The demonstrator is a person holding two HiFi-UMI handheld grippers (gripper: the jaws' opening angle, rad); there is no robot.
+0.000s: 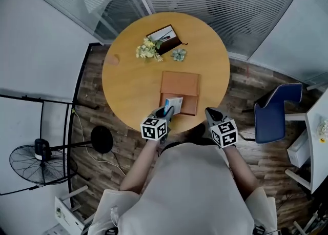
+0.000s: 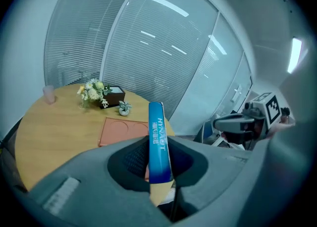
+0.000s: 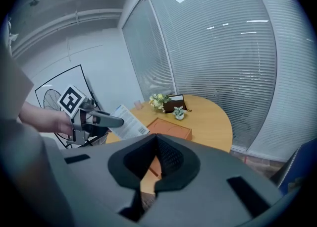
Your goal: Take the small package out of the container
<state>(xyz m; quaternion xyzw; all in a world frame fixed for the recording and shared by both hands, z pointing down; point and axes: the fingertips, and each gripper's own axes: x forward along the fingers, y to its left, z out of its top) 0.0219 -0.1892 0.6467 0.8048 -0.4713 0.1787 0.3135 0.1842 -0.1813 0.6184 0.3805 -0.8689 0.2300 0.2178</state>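
Note:
An orange flat container (image 1: 180,84) lies on the near part of the round wooden table (image 1: 128,87). My left gripper (image 1: 165,113) is shut on a small blue and white package (image 1: 174,104), held upright over the container's near left edge. In the left gripper view the package's blue edge (image 2: 157,139) stands between the pads (image 2: 134,159), with the container (image 2: 119,131) beyond. My right gripper (image 1: 212,115) hovers at the table's near edge, right of the container, its jaws together with nothing in them. The right gripper view shows the package (image 3: 128,121) in the left gripper (image 3: 106,120).
A bunch of pale flowers (image 1: 148,50), a dark box (image 1: 165,36), a small green plant (image 1: 179,54) and a pink cup (image 1: 113,60) stand at the far side of the table. A blue chair (image 1: 279,112) is at the right, a floor fan (image 1: 40,161) at the left.

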